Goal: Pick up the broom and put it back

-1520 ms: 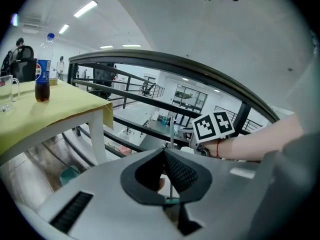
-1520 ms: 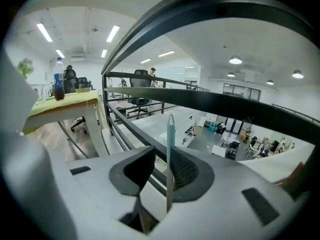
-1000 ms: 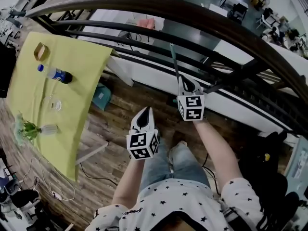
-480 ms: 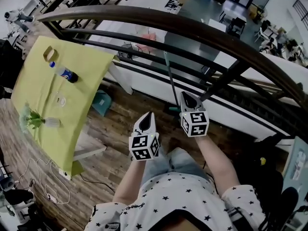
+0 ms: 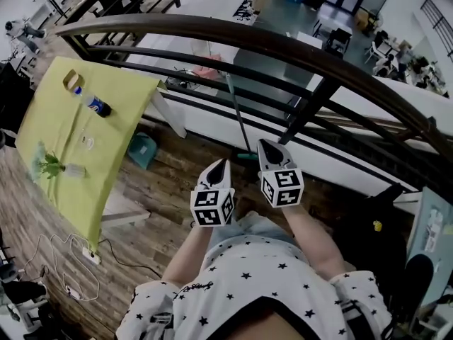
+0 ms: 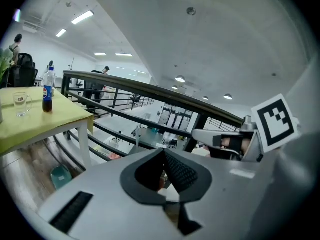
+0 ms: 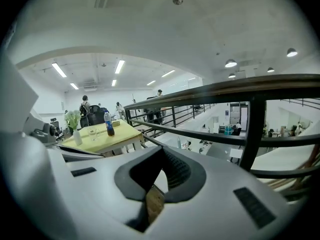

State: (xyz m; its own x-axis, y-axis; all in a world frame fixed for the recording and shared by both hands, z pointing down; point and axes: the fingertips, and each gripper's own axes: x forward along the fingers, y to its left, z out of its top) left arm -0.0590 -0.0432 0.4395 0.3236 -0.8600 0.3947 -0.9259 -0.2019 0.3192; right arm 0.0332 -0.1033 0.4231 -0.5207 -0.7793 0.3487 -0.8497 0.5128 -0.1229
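Broom [image 5: 237, 115]: thin green handle, leaning on the railing [image 5: 283, 46] just ahead of the right gripper [image 5: 262, 143]. Its foot is a small green patch, partly hidden behind that gripper (whether the two touch cannot be told).
Right gripper: jaws closed tip to tip, nothing between.
Left gripper [image 5: 221, 163]: jaws likewise together, empty, just beside the right.
Wooden floor [image 5: 170, 190]: open between person and rail.
To the left: table [image 5: 81, 197] under yellow cloth, bearing bottle [image 5: 95, 105] and glass [image 5: 86, 142]; teal bin [image 5: 141, 149] beside its leg; power strip [image 5: 90, 257] below the cloth's corner.
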